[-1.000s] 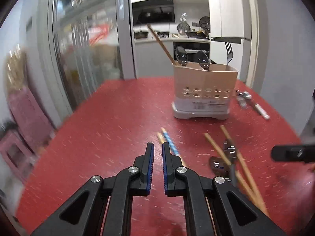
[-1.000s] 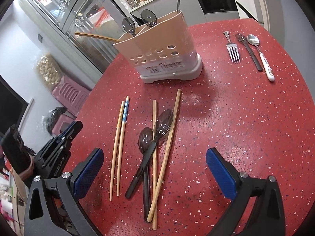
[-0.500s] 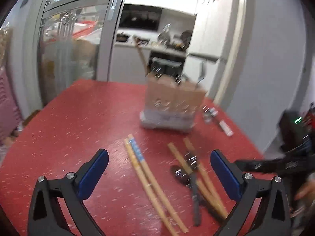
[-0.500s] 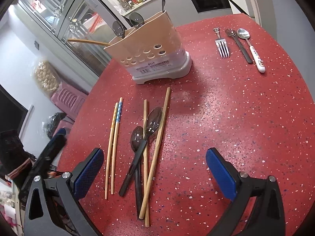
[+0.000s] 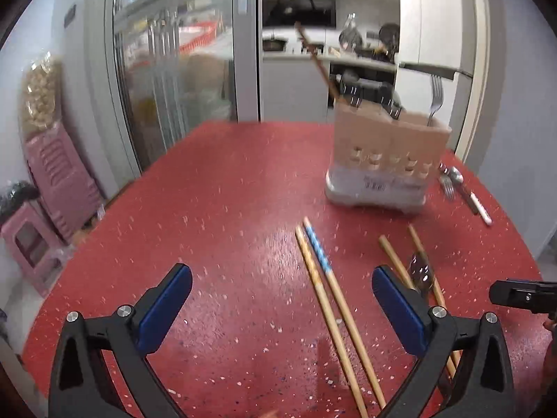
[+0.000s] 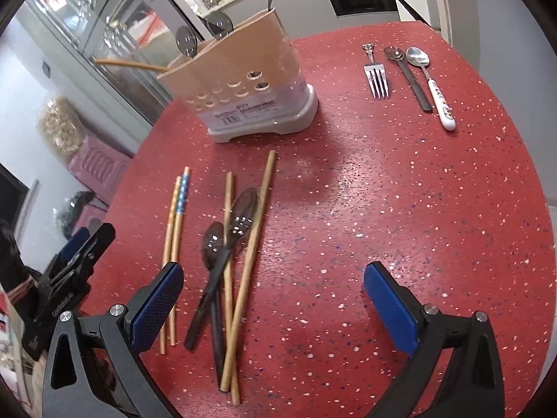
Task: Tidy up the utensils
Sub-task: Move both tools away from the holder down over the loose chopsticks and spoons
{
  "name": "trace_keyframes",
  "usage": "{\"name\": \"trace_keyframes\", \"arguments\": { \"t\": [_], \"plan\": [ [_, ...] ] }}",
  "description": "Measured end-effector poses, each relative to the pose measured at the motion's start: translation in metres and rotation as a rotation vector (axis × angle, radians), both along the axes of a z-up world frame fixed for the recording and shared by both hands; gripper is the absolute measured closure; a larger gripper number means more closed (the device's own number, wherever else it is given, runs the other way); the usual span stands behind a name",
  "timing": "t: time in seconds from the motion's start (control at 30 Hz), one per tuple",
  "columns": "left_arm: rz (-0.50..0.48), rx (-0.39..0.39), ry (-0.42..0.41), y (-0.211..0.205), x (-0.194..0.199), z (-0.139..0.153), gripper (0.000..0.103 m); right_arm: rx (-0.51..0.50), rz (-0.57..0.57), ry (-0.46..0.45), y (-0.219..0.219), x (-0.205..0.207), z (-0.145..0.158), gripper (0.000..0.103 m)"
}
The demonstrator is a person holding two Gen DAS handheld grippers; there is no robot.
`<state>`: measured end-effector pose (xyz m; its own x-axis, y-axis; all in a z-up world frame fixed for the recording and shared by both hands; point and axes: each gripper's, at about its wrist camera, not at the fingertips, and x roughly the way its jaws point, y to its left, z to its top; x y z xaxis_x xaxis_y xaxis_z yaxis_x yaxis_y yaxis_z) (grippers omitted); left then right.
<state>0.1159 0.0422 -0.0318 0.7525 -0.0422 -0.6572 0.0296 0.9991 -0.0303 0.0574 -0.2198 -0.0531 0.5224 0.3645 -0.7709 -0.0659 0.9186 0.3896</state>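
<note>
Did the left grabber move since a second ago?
Yes. The left gripper opened wide, and in its own view the blue-patterned chopsticks now lie between its fingers; before, shut, it pointed more toward the utensil holder.

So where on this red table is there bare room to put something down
Free: the wide stretch of table between the fork with its spoons and the loose chopsticks; also the far-left side beside the caddy. Crowded: the crossed chopsticks and dark spoons in front of the caddy.
</note>
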Motion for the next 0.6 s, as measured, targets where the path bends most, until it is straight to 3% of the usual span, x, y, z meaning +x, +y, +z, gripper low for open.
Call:
{"name": "trace_keyframes", "arguments": {
  "t": [0.13, 0.27, 0.43, 0.5, 0.6],
  "plan": [
    [0.030, -0.127, 0.131, 0.015, 0.024, -0.020, 0.000, -0.075, 0.022, 0.038, 0.011, 0.008, -0.003, 0.000],
    [0.079, -0.157, 0.155, 0.021, 0.036, -0.031, 0.000, -0.161, 0.051, 0.085, 0.026, 0.018, -0.006, 0.001],
    [0.046, -0.124, 0.225, 0.011, 0.031, -0.040, 0.000, -0.206, 0.071, 0.135, 0.038, 0.029, -0.011, 0.018],
    [0.031, -0.120, 0.236, 0.009, 0.030, -0.042, 0.000, -0.212, 0.075, 0.154, 0.040, 0.033, -0.013, 0.030],
    [0.004, -0.125, 0.264, 0.006, 0.031, -0.045, 0.000, -0.221, 0.081, 0.181, 0.043, 0.039, -0.016, 0.037]
  ]
}}
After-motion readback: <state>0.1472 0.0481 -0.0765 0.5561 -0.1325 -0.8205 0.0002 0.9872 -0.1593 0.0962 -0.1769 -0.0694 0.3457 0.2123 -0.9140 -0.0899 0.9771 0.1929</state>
